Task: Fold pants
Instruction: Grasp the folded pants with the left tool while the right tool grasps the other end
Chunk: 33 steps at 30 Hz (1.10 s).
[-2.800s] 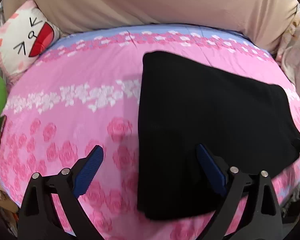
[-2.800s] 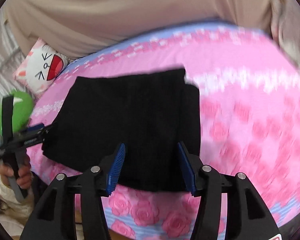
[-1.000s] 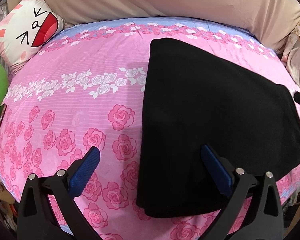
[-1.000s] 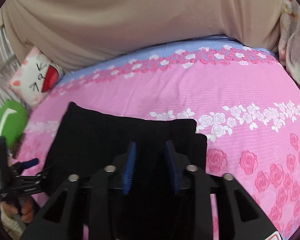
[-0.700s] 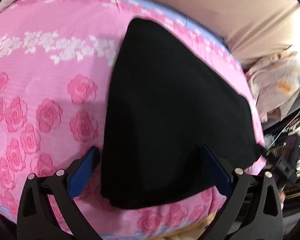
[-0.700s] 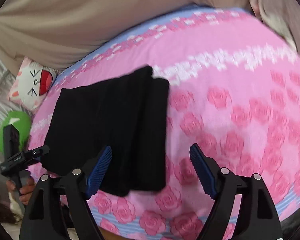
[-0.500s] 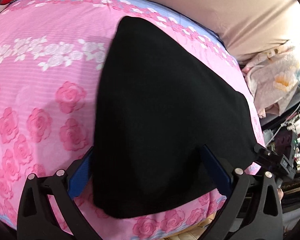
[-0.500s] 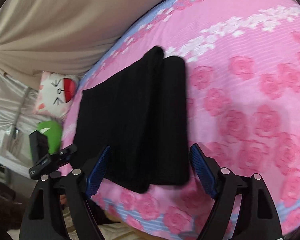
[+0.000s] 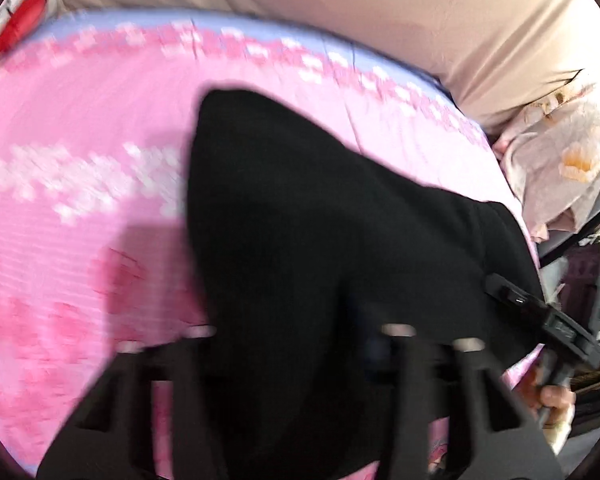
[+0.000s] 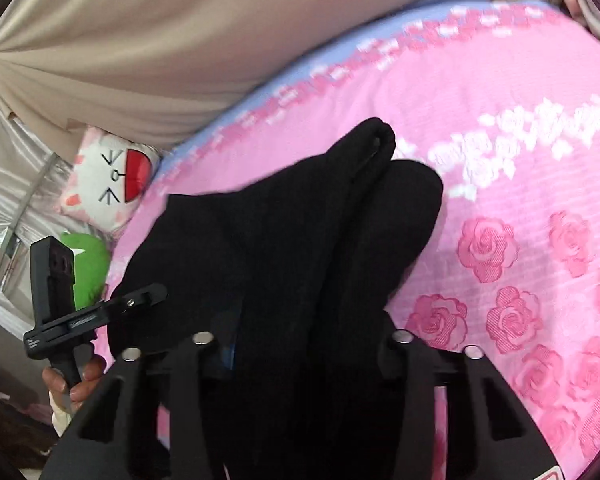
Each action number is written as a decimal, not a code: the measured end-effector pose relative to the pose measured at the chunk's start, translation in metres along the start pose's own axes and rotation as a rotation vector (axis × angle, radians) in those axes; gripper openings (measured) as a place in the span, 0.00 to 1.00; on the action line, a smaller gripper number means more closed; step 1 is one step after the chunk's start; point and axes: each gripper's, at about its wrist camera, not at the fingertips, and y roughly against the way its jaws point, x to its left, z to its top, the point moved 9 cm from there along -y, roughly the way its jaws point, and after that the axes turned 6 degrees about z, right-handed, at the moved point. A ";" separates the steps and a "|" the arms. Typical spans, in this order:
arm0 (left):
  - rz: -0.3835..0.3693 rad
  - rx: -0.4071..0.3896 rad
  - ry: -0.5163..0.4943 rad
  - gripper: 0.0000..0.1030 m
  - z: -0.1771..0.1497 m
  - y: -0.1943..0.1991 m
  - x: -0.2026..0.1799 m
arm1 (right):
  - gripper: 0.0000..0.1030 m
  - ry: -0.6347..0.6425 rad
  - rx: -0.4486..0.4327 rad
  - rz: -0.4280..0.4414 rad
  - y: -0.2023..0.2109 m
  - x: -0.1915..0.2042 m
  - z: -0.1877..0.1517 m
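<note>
Both tongs now closing on pants point(image 9: 300, 240)

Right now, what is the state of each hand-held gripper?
Left hand-held gripper: closing, pants between its jaws.
Right hand-held gripper: closing, pants between its jaws.

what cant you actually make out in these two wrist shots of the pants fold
- Left wrist view: left gripper pads, lost in motion blur and black pants.
- Right wrist view: right gripper pads, mostly covered by the pants.
- Both views: the pants' near edge, behind the gripper frames.
- Left wrist view: bedsheet print, smeared.
</note>
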 end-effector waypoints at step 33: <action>0.101 0.086 -0.021 0.96 -0.060 -0.015 -0.008 | 0.78 -0.035 0.059 0.041 0.001 0.004 -0.056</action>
